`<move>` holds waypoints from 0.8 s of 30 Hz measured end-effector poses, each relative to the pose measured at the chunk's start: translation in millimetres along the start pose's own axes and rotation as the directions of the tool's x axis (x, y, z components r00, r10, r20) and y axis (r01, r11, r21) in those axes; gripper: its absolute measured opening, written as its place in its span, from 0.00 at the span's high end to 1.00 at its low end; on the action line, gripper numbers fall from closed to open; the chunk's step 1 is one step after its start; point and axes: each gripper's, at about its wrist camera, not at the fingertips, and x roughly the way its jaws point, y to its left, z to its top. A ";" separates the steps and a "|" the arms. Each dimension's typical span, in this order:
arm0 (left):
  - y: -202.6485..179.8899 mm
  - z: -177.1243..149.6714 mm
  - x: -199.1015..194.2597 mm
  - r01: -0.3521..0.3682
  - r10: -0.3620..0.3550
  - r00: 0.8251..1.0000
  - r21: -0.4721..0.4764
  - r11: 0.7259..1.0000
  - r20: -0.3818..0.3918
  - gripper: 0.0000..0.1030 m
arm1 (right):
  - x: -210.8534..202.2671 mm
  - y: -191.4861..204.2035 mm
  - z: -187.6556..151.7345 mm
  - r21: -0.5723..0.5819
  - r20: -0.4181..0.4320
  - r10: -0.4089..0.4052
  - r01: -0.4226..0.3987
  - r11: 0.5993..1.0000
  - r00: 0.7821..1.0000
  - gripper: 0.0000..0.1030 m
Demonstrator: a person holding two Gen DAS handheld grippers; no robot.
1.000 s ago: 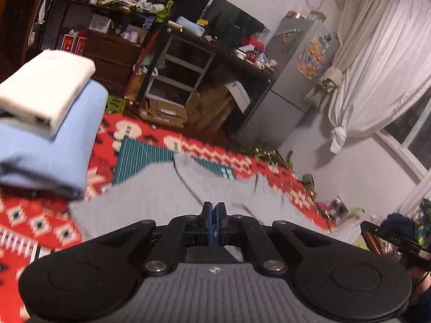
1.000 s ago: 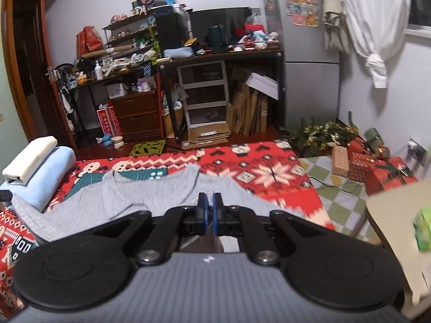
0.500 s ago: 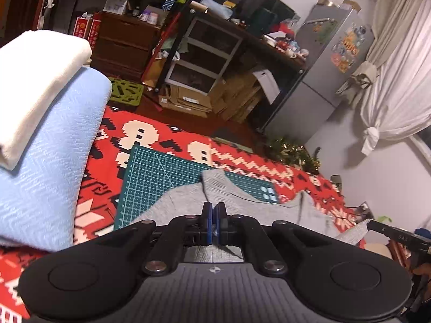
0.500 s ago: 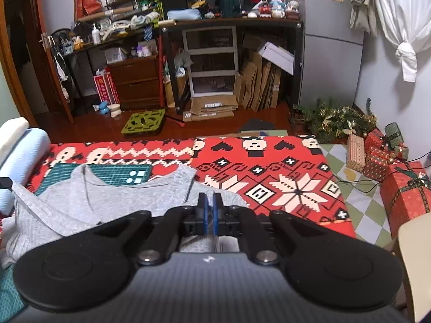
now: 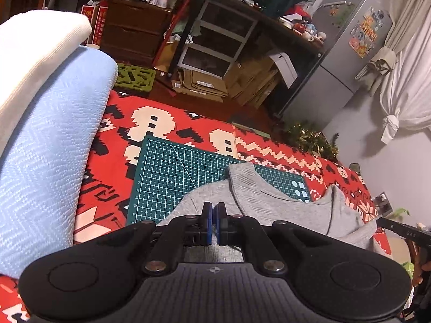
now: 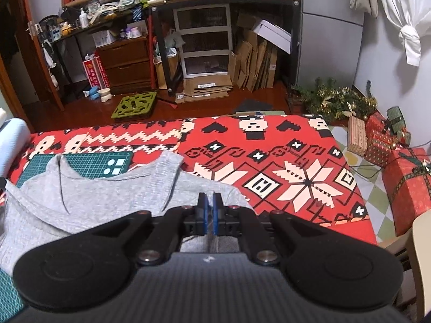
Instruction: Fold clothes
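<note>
The left hand-held gripper [image 5: 213,222] and the right hand-held gripper [image 6: 209,214] each pinch the grey shirt [image 6: 107,196] between closed pads. The shirt lies partly folded across the green cutting mat [image 5: 172,177] and red patterned blanket [image 6: 282,167]. Two folded items [image 5: 48,123] are stacked beside it; this shirt's folding appears unfinished.

The left black two-finger gripper with blue pads [image 5: 214,216] points forward and down. Its jaws are pressed together, with only a thin slit between the pads. The right black two-finger gripper with blue pads [image 6: 209,210] tilts down the same way. Its jaws are pressed together too. At the right edge of the left wrist view, part of a hand [image 5: 420,271] shows.
</note>
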 end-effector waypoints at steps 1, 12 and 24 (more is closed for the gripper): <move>0.6 0.2 2.1 -0.004 0.004 1.000 -0.001 1.000 -0.003 0.97 | 2.6 -1.1 0.4 0.007 -0.003 0.001 -0.001 1.000 1.000 0.96; 5.4 -4.0 17.2 -0.062 0.062 0.998 -0.017 0.998 -0.022 0.97 | 25.5 -8.0 -1.2 0.056 -0.025 0.007 -0.005 0.998 1.000 0.96; -1.1 -12.6 18.8 -0.133 0.132 0.990 0.034 0.990 0.040 0.86 | 39.2 -13.9 -9.3 0.128 0.002 0.021 -0.021 0.992 1.000 0.83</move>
